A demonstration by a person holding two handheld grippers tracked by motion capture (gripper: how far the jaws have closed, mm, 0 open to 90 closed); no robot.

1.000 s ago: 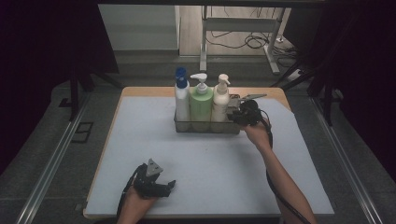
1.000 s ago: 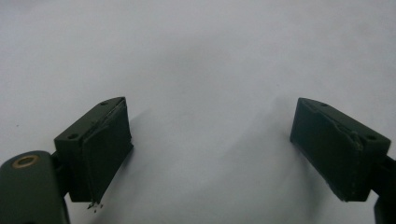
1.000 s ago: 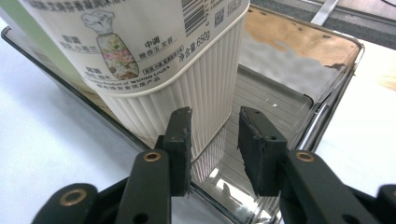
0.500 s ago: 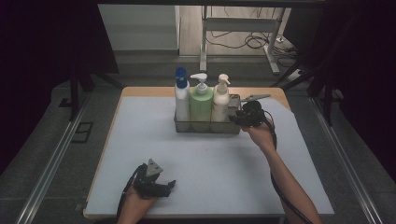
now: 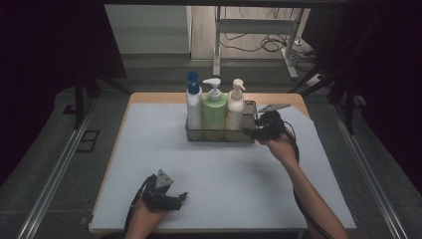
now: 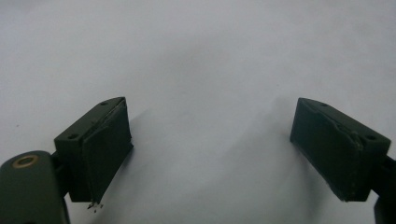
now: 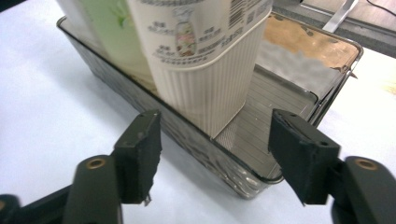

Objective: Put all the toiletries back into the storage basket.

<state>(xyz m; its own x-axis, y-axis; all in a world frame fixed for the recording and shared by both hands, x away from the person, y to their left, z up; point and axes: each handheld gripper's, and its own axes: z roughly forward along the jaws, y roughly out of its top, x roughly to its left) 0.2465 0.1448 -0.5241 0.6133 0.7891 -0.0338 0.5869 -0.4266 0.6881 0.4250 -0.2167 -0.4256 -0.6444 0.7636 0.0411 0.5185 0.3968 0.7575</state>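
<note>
The right gripper [image 7: 212, 154] has just been opening, and its fingers are now released beside the cream bottle [image 7: 205, 60] in the tray [image 7: 187, 135]. To finish well, draw back straight without catching the tray rim. The left gripper [image 6: 210, 149] rests released on the worktop [image 5: 164, 149].

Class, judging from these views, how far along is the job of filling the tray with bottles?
Done: three pump bottles stand in the tray. In hand: the right hand-held gripper, jaws just opening with nothing clamped, sits at the tray's end by the cream bottle. Left: probably only withdrawing; the left hand-held gripper rests open.
</note>
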